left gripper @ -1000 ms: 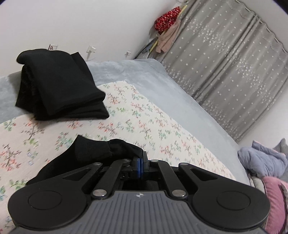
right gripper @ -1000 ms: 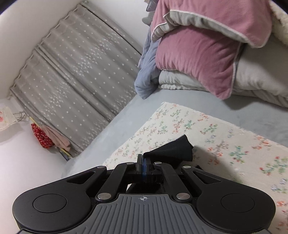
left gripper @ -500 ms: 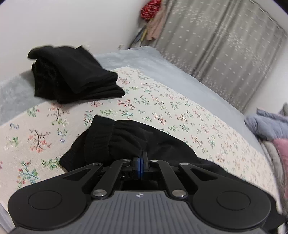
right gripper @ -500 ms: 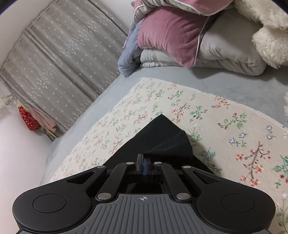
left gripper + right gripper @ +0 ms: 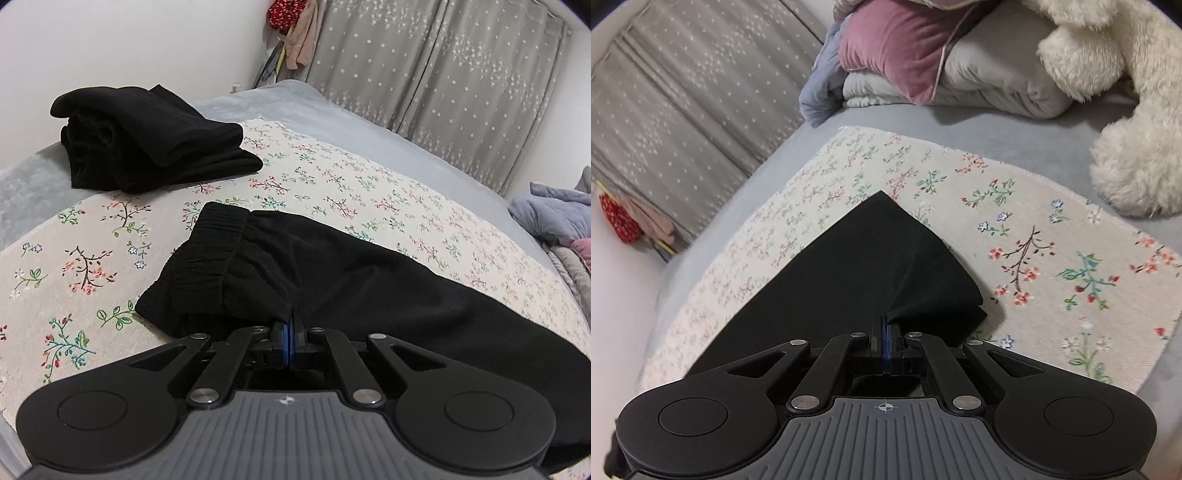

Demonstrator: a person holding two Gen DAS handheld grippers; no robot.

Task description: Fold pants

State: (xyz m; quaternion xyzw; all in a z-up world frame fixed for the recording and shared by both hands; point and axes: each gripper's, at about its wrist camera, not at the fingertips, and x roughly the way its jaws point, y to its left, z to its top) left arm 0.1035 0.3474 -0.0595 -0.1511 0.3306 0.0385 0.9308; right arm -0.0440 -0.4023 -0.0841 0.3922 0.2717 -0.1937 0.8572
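Black pants [image 5: 351, 280] lie stretched along the floral cloth [image 5: 92, 258] on the bed. My left gripper [image 5: 290, 325] is shut on the fabric just below the elastic waistband [image 5: 207, 247]. My right gripper [image 5: 886, 325] is shut on the hem end of the leg [image 5: 857, 266], which lies spread on the cloth [image 5: 1052, 258]. Both grippers are low, close to the cloth.
A stack of folded black garments [image 5: 147, 140] sits at the far left of the bed. Pillows and folded bedding [image 5: 942, 66] and a white plush toy [image 5: 1126, 110] lie beyond the leg end. Grey curtains [image 5: 443, 74] hang behind the bed.
Both grippers have come down with the pants. The pants, bunched and lifted before, now lie spread out along the floral cloth.
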